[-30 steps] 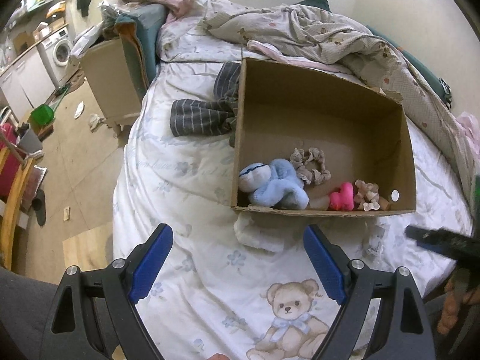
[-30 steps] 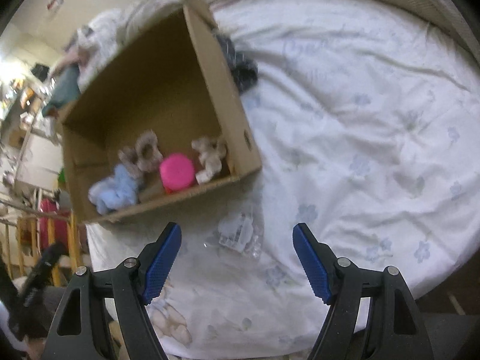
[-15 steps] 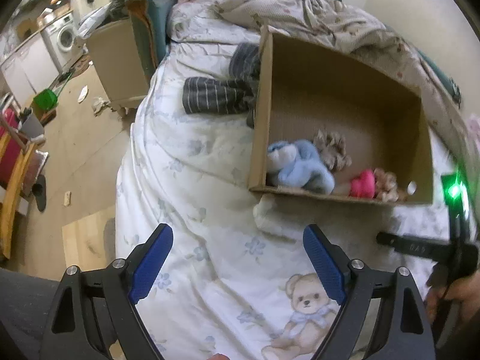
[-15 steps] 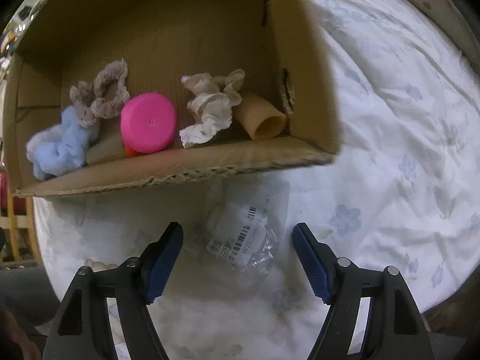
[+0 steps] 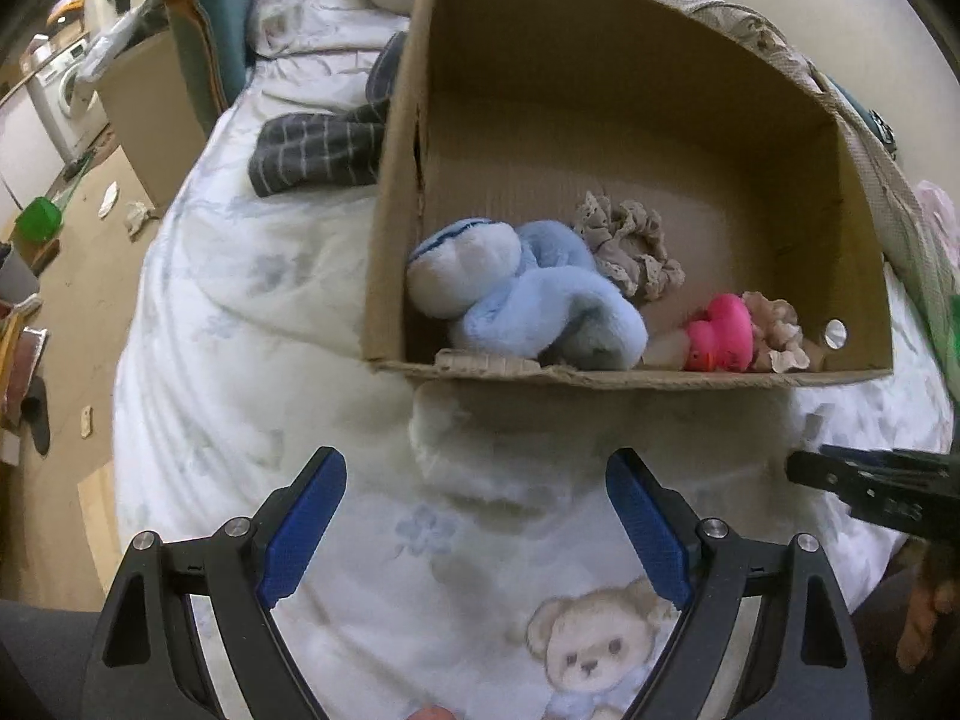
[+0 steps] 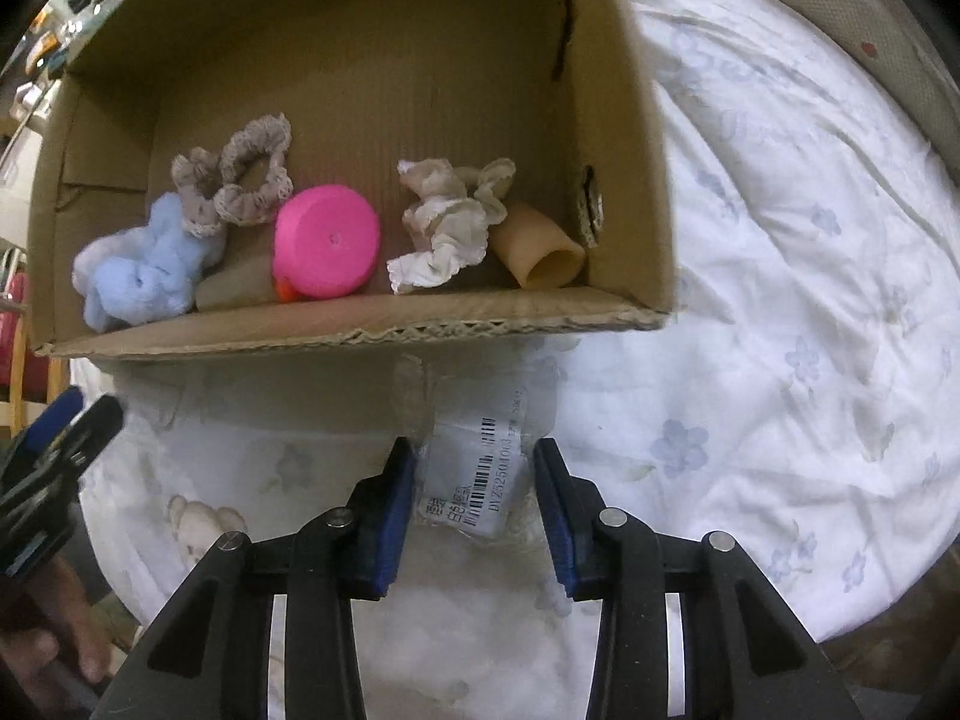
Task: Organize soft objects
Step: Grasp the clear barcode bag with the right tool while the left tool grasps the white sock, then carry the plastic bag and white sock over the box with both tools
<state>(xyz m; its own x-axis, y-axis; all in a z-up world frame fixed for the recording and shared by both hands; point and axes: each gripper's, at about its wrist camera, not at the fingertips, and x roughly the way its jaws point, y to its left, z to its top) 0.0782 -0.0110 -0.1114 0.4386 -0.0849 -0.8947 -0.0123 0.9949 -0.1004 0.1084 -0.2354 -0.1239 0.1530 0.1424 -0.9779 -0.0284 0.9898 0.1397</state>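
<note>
Right wrist view showed my right gripper (image 6: 474, 483) half-spread around the clear packet (image 6: 480, 474), just outside the cardboard box (image 6: 360, 330), not yet pinching; five soft items already lay inside. Left gripper (image 5: 474, 522) gaped empty.

This is a lived-in home, a bedroom that opens onto a laundry or kitchen corner. A bed takes up most of the room, spread with a white floral duvet (image 5: 252, 300) that carries a teddy bear print (image 5: 591, 648), and rumpled bedding (image 5: 750, 18) is heaped at its far end. Dark striped clothing (image 5: 312, 150) lies loose on the covers. Off to the left stands a washing machine (image 5: 57, 96) against the wall, with scraps of litter (image 5: 135, 213) on the bare floor beside the bed.
</note>
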